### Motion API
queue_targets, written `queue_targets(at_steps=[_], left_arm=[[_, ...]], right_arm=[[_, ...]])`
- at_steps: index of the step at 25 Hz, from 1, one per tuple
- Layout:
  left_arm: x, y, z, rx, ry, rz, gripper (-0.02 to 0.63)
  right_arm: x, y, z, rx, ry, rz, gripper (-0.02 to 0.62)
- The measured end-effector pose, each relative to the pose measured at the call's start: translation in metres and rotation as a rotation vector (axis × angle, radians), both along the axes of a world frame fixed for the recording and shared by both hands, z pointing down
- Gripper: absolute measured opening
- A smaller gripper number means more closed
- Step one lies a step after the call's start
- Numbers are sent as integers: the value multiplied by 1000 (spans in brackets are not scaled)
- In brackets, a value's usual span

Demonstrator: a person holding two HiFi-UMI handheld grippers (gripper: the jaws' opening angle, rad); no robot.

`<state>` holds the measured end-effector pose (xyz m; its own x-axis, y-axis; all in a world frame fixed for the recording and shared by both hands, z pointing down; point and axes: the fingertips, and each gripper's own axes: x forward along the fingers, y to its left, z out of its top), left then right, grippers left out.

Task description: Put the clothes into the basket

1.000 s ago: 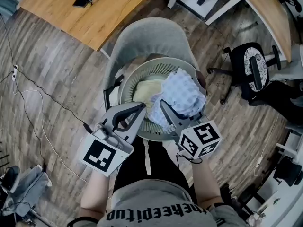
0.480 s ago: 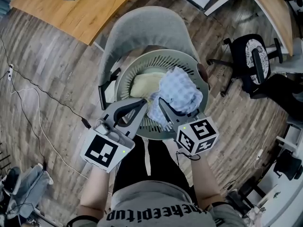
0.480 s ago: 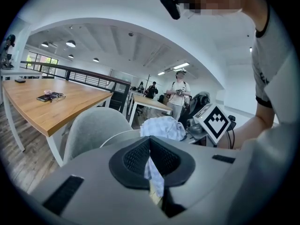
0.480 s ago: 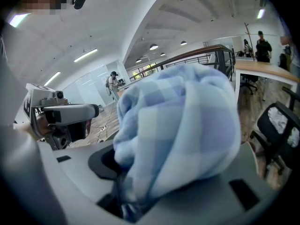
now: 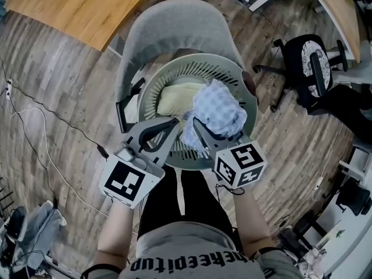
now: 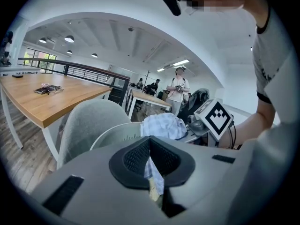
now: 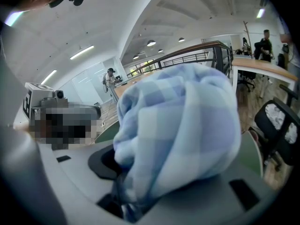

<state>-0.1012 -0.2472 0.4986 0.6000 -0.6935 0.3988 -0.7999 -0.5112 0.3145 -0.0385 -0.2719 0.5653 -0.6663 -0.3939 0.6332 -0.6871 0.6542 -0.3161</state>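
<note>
Both grippers clamp the blue checked cloth [image 5: 218, 108]: the left gripper [image 5: 174, 124] pinches a thin edge, the right gripper [image 5: 196, 125] a thick bunch. The cloth hangs bundled over the basket [image 5: 146, 92], above a yellow garment [image 5: 173, 99]. It should go below the rim before the 2 release together, so nothing drapes outside.

Take the grey shell chair [image 5: 174, 34] as your marker. Under it and all round it runs a grey-brown wood-plank floor [image 5: 64, 92]. Beyond its back, to the left, you have a curved wooden desk [image 5: 87, 10]; to its right stands a black office chair [image 5: 311, 68]. Thin cables [image 5: 43, 110] trail over the planks left of it. Round lamps [image 6: 69, 39] glow on the white ceiling [image 6: 122, 32] overhead.
</note>
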Motion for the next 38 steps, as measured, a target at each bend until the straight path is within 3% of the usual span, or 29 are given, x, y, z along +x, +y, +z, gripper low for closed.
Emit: queue_targets(at_steps=[16, 28, 34, 38], left_arm=[[4, 5, 11, -23, 16, 20, 15], [4, 6, 10, -16, 18, 16, 15], [5, 9, 5, -11, 21, 13, 15], [8, 9, 0, 19, 10, 19, 15]], right_arm=[[-1, 12, 22, -65, 82, -35, 265], [-7, 1, 0, -5, 45, -21, 261], [-5, 6, -7, -10, 15, -8, 183], [-4, 10, -17, 5, -14, -13, 55]])
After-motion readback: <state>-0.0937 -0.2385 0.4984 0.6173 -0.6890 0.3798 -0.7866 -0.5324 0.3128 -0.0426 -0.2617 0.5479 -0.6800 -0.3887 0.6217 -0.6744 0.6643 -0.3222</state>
